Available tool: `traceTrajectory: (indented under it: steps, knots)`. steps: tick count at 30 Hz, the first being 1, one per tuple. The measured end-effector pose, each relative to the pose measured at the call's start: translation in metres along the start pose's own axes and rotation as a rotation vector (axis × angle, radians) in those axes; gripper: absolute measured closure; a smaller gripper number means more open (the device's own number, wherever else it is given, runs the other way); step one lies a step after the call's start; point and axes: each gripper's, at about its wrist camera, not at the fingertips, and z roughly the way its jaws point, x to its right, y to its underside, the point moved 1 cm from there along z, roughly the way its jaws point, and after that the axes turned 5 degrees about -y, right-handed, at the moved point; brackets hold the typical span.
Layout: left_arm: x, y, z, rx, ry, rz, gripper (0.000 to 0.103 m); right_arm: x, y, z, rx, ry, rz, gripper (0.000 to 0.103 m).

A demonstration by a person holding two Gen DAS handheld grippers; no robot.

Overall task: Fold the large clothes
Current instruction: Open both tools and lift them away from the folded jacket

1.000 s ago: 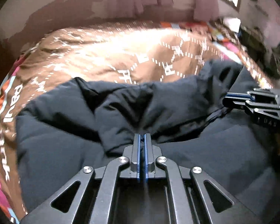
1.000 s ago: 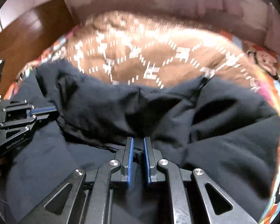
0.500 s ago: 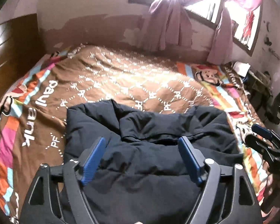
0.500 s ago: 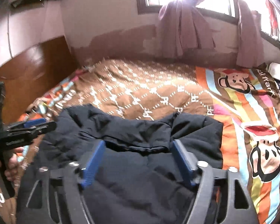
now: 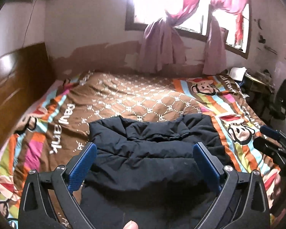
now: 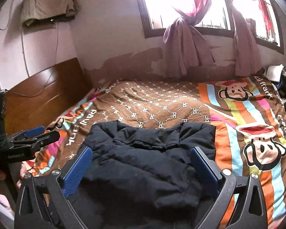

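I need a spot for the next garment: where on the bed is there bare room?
The brown patterned middle of the bedspread, between the dark jacket and the curtained wall, is bare. So is the striped monkey strip right of the jacket. The near edge is crowded by the jacket and both grippers.

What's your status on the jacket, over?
Left claw open, right claw open, both raised clear. Dark puffer jacket lying bunched on the patterned bedspread, nothing gripped. Nothing in the way.
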Motion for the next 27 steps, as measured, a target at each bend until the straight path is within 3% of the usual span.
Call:
traceTrajectory:
  steps: [12, 22, 27]
  knots:
    - [-0.004, 0.056, -0.067, 0.124, 0.027, 0.039, 0.004, -0.032, 0.045, -0.078, 0.117, 0.008, -0.049, 0.0]
    - [-0.03, 0.127, -0.071, 0.099, -0.02, 0.069, 0.004, -0.042, 0.096, -0.087, 0.121, 0.025, -0.094, 0.0]
    - [-0.034, 0.163, -0.067, 0.053, 0.016, 0.118, 0.004, -0.049, 0.126, -0.089, 0.064, 0.022, -0.152, 0.0]
